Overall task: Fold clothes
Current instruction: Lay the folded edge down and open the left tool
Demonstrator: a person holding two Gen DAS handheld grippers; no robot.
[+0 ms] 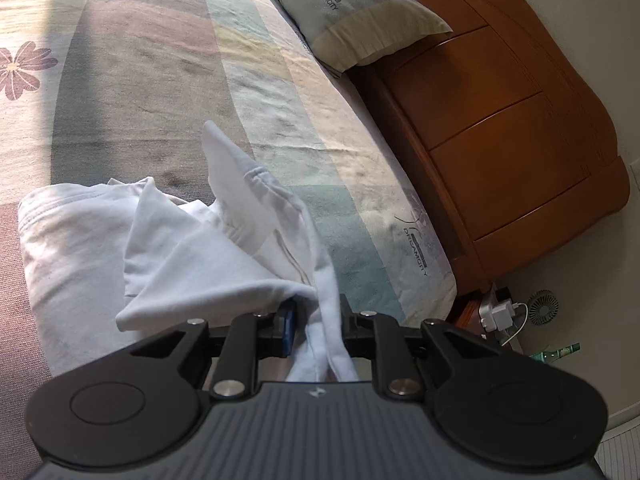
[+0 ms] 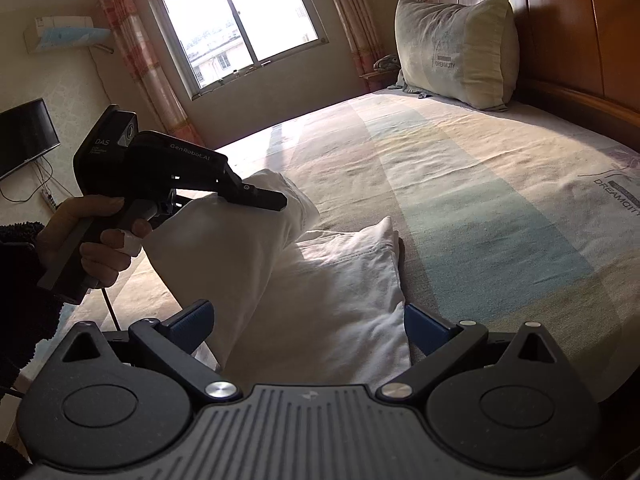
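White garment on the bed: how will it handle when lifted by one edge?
Likely floppy: the white garment bunches and sags from the left gripper, shut on a fold. Probably light, since one pinch lifts it. It may slide; the right gripper is open.

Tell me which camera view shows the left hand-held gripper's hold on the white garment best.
The left wrist view: the left hand-held gripper is shut on a bunched fold of the white garment, cloth running between its fingers. The right wrist view shows that gripper from the side, its tip against the lifted cloth, the pinch itself hidden.
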